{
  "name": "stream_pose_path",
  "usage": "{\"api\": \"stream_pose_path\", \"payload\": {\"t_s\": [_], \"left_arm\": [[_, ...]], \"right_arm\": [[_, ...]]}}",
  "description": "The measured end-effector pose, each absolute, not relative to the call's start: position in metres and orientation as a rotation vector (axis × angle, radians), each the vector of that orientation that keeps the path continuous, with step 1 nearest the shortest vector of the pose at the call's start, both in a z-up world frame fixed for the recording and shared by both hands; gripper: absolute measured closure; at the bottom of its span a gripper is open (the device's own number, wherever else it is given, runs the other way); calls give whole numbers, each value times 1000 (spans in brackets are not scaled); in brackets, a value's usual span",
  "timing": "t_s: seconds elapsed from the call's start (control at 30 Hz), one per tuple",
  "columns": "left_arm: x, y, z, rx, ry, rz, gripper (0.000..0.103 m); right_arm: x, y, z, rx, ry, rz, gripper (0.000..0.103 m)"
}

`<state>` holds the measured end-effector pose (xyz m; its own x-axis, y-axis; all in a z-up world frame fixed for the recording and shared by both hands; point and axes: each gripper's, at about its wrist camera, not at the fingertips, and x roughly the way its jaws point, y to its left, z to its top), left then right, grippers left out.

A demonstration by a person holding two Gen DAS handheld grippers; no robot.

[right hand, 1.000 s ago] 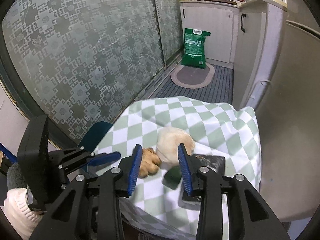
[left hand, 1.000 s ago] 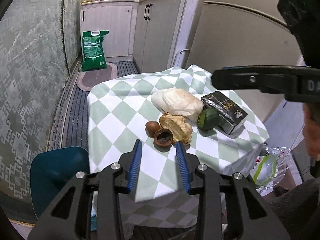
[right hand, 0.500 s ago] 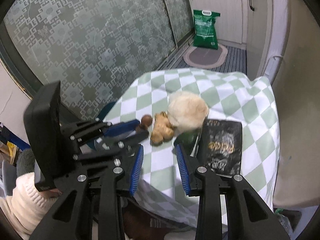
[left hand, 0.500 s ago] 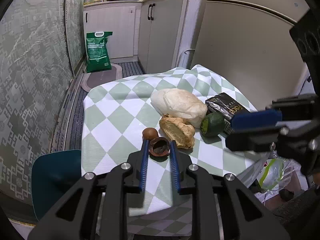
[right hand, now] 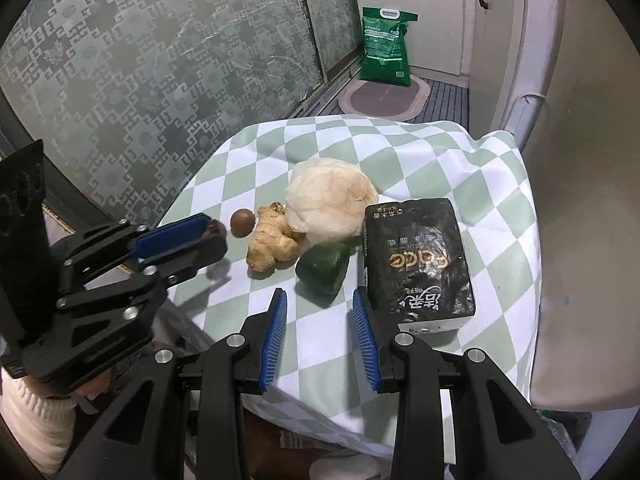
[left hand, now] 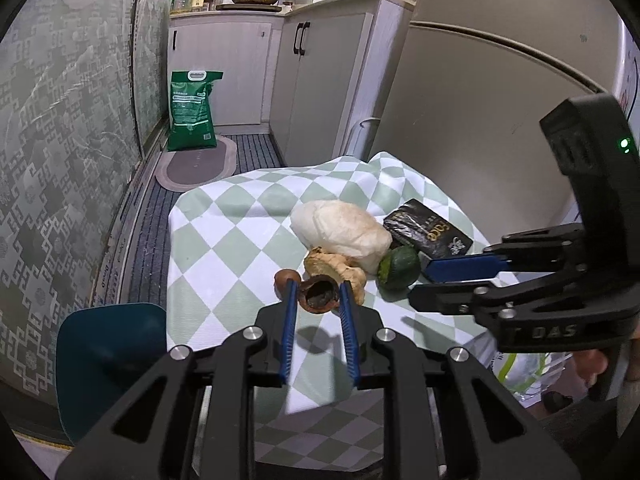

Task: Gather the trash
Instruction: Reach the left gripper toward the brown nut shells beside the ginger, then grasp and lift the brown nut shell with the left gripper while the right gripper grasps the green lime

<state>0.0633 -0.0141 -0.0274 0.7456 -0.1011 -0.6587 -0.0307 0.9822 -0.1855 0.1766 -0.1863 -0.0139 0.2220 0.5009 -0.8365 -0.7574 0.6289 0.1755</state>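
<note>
With your left tool (left hand: 317, 295) closed around the broken brown shell (left hand: 319, 293), both blue pads touch its sides; the shell sits at the near edge of the checked surface (left hand: 224, 248), lifted or resting, can't tell. Whole brown nut (left hand: 286, 279) sits just beside it at 10 o'clock, ginger root (left hand: 335, 266) touching at 1 o'clock. White crumpled wad (left hand: 340, 229) lies behind the ginger at 12 o'clock.

Your right tool (right hand: 320, 322) is open, holding nothing, hovering over the near edge of the surface. Green fruit (right hand: 325, 267) is just ahead of its pads at 12 o'clock, not touched. Black tissue pack (right hand: 416, 258) lies at 1 o'clock, just beside the right pad and the green fruit. From this view the left tool (right hand: 218, 232) comes in from 9 o'clock, shell mostly hidden between its pads.

Green bag (left hand: 191, 111) stands on the floor far back at 11 o'clock in the left view. Teal chair (left hand: 108, 356) is at 8 o'clock.
</note>
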Motion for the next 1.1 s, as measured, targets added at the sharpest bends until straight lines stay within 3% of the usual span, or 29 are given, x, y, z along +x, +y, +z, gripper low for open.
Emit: {"api": "stream_pose_path", "payload": {"t_s": [0.13, 0.43, 0.53, 1.1], "left_arm": [[61, -12, -24, -201, 730, -39, 80], [51, -2, -16, -223, 707, -46, 80], [47, 4, -12, -236, 697, -38, 80], [24, 58, 1, -298, 662, 116, 80]], "right_arm": [[179, -182, -15, -295, 1010, 875, 62], [181, -166, -22, -351, 976, 828, 63], [183, -163, -23, -355, 970, 812, 75], [163, -142, 21, -314, 894, 906, 76]]}}
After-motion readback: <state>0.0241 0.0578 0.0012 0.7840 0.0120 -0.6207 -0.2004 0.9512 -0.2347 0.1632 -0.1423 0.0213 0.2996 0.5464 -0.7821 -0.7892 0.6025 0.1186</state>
